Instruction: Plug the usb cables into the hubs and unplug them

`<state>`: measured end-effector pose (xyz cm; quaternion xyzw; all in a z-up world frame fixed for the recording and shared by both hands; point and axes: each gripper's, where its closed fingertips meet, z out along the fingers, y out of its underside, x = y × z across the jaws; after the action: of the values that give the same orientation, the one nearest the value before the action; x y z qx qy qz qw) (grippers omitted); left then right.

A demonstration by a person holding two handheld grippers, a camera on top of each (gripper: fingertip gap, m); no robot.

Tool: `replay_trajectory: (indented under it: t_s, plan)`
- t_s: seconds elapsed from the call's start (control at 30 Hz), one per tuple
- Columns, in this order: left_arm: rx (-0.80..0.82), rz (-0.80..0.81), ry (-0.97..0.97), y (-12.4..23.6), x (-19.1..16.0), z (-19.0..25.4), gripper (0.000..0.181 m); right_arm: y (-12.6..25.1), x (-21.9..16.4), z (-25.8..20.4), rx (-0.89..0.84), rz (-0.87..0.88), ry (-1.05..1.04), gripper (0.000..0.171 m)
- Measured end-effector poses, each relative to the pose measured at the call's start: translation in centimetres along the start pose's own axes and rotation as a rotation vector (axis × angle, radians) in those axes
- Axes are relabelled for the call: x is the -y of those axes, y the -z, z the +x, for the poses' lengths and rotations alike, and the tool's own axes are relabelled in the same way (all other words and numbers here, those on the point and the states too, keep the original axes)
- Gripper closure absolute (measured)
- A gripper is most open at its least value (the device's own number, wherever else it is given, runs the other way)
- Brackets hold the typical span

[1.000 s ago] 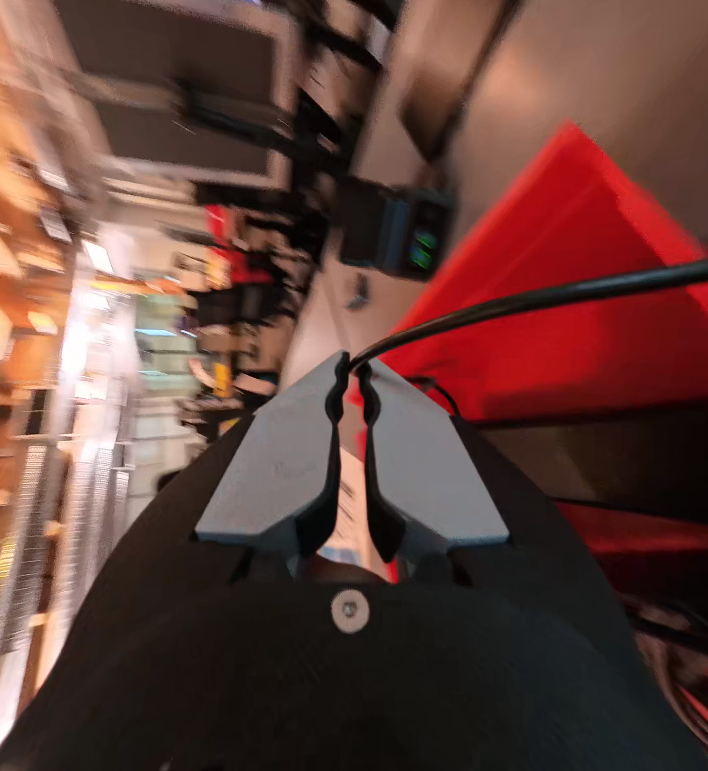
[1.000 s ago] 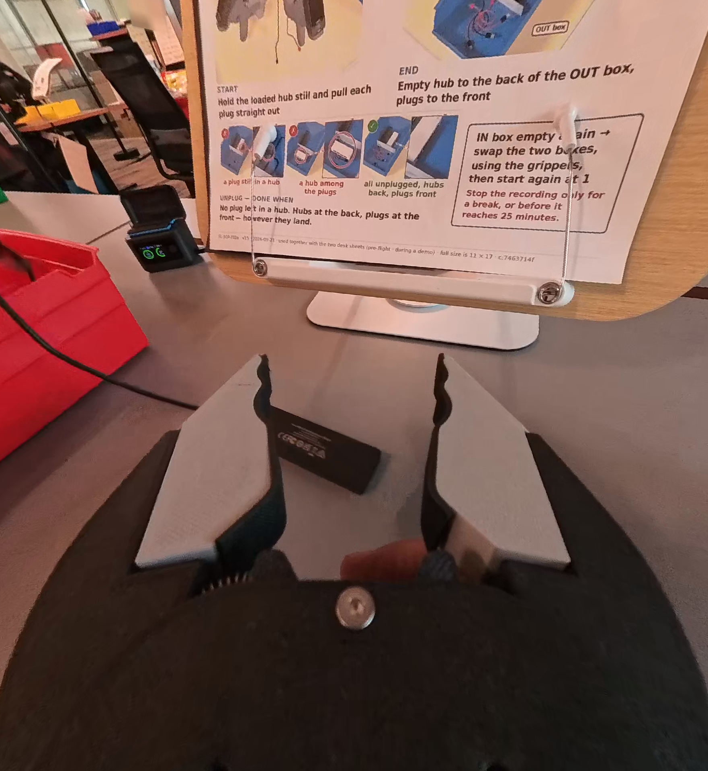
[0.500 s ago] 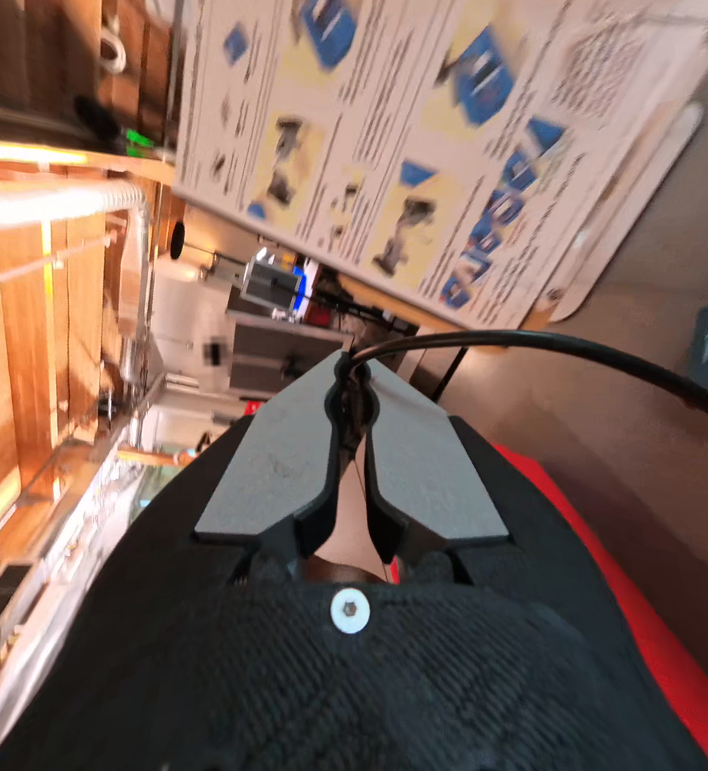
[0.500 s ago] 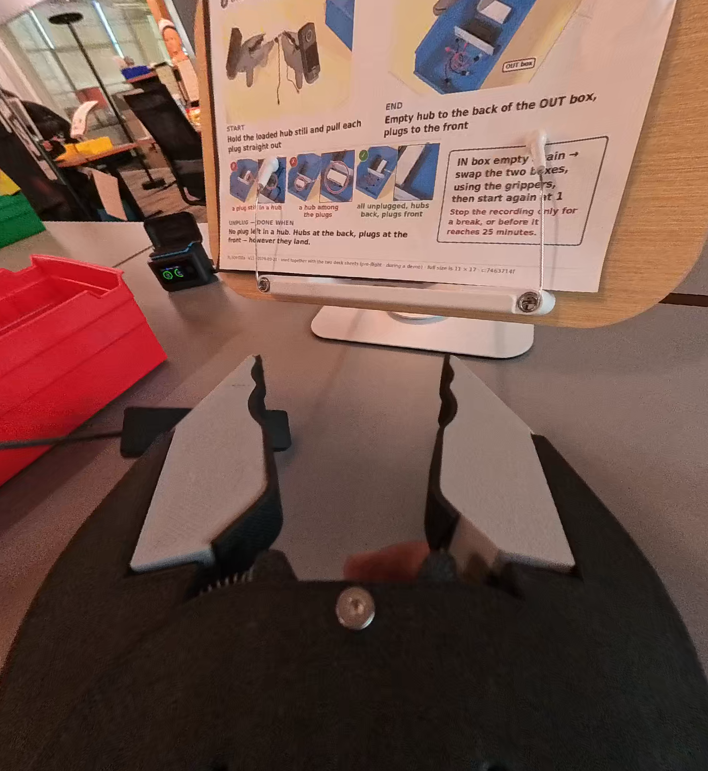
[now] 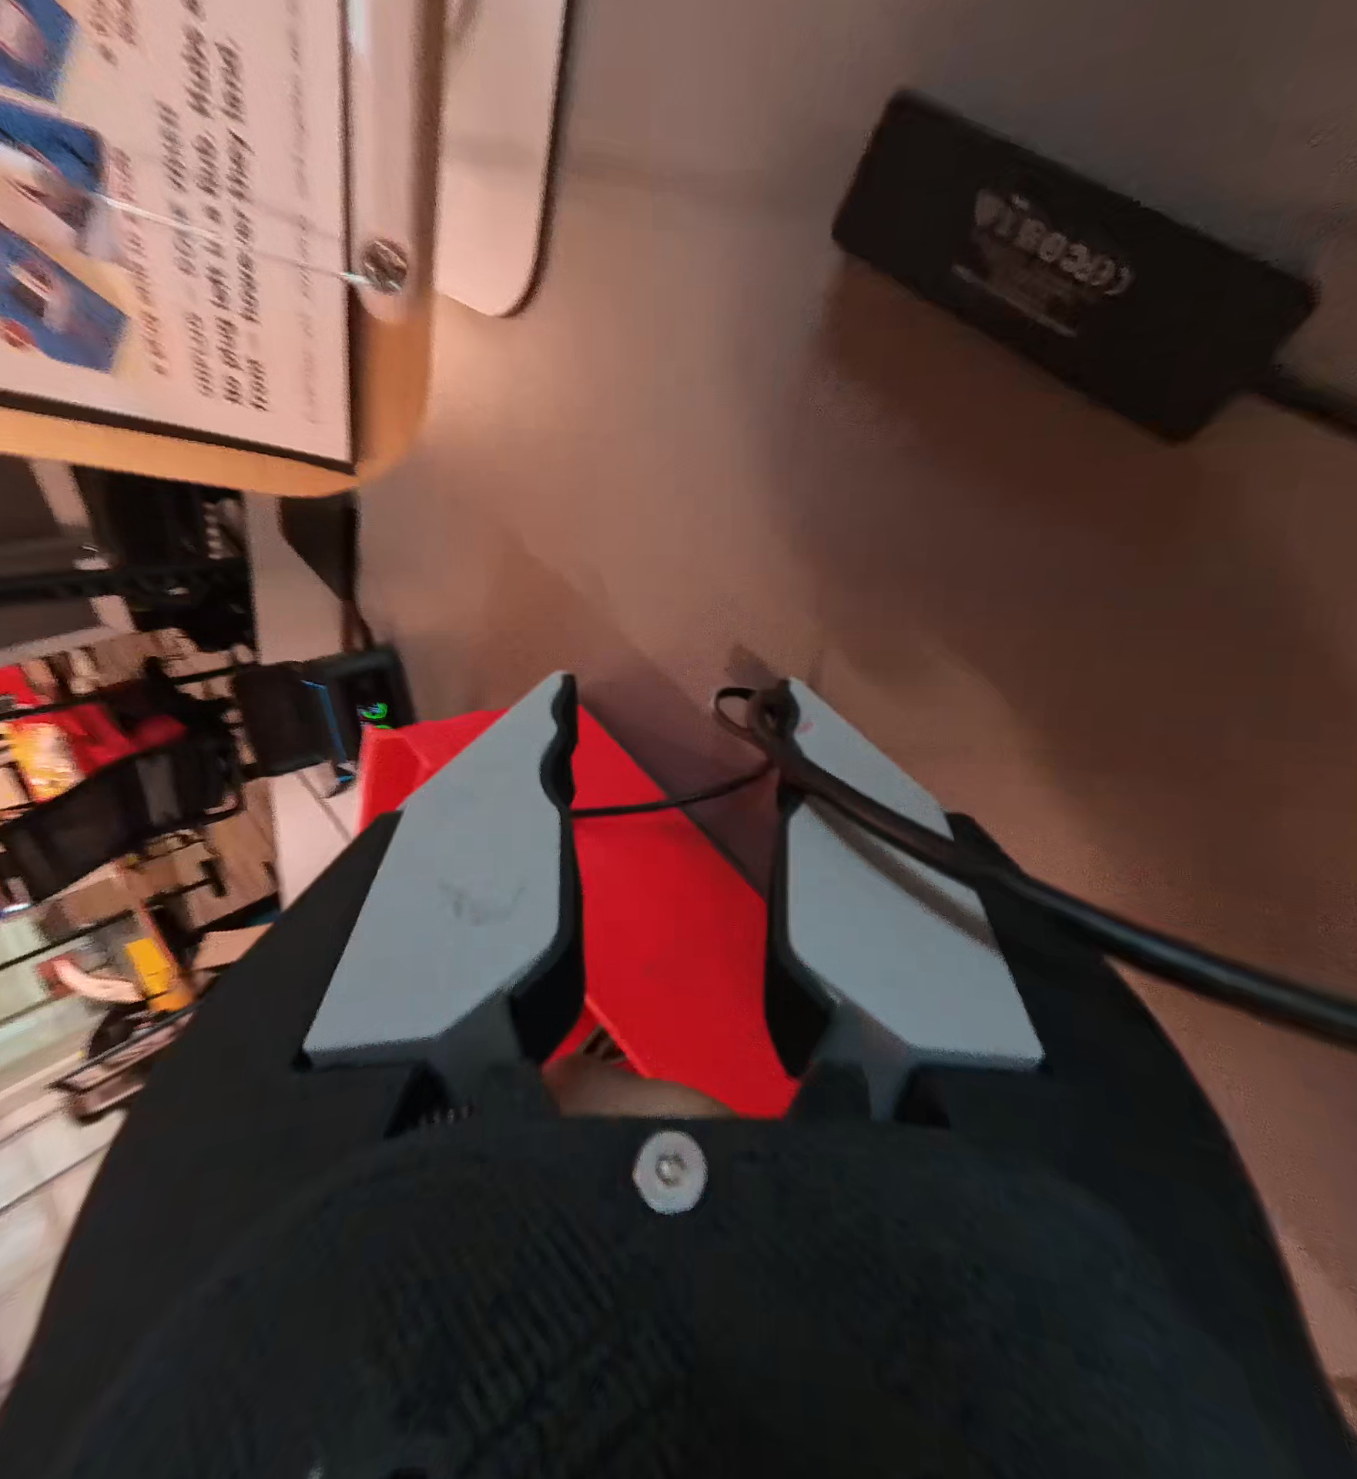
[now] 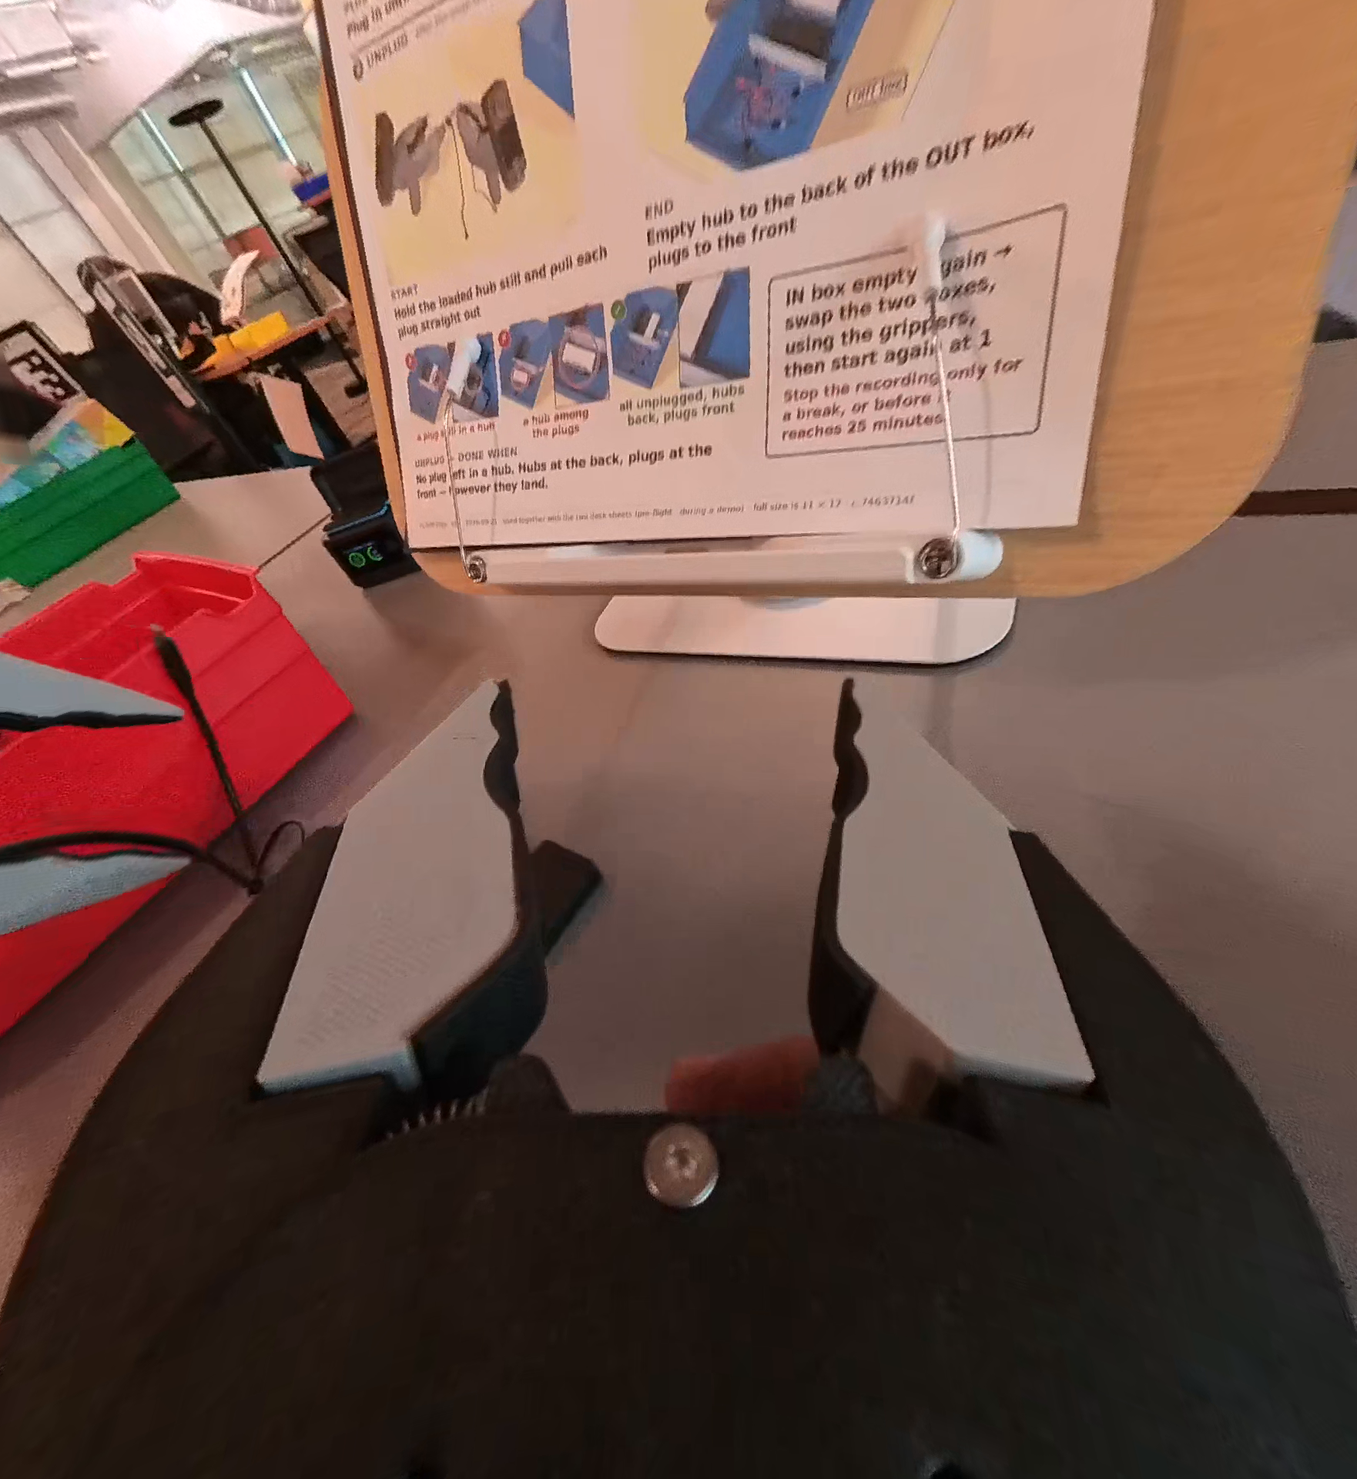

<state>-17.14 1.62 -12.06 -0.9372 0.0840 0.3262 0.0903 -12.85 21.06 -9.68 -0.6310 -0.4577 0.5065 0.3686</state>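
A black USB hub (image 5: 1059, 264) lies flat on the grey table, ahead and right of my left gripper (image 5: 671, 712). That gripper is open. The hub's thick black cable (image 5: 1059, 904) drapes over its right finger, and a thin black cable (image 5: 659, 800) crosses the gap between the fingers. My right gripper (image 6: 671, 696) is open and empty, low over the table. One corner of the hub (image 6: 567, 880) shows behind its left finger. The left gripper (image 6: 171, 788) shows at the left edge, with the thin cable (image 6: 203, 744) running past it.
A red bin (image 6: 275, 688) stands on the left of the table, also in the left wrist view (image 5: 643, 880). An instruction board on a white stand (image 6: 803, 632) is straight ahead. A small black device with a green display (image 6: 371, 552) sits beside it, and a green bin (image 6: 59, 512) farther left.
My left gripper has opened and let go of the cable, which now rests on its right finger. It has swung down toward the table. The hub has shifted left under my right gripper.
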Motion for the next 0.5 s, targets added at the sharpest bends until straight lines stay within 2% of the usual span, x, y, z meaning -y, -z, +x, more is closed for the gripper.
replay_trajectory:
  t_s: [0.07,0.17,0.23,0.37,0.4,0.5]
  plan:
    - [-0.038,0.05,0.047,0.3,0.1,0.6,0.128,-0.3,-0.6,-0.1,-0.01,-0.031,0.021,0.095]
    - [-0.015,0.172,0.146,1.3,1.5,-0.3,0.131,-0.8,-1.6,-0.4,-0.012,-0.079,0.063,0.095]
    - [0.049,0.241,0.23,1.3,2.9,-1.8,0.142,-1.2,-2.4,-0.8,-0.003,-0.114,0.095,0.096]
    - [0.247,0.355,0.369,0.7,5.1,-5.1,0.135,-1.7,-3.8,-0.6,-0.041,-0.164,0.173,0.096]
    - [0.223,0.392,0.426,0.6,5.8,-4.9,0.135,-1.7,-4.0,-0.4,-0.054,-0.17,0.189,0.096]
    - [-0.04,0.479,0.468,0.1,8.3,-0.6,0.132,-1.9,-4.7,-0.3,-0.051,-0.198,0.216,0.097]
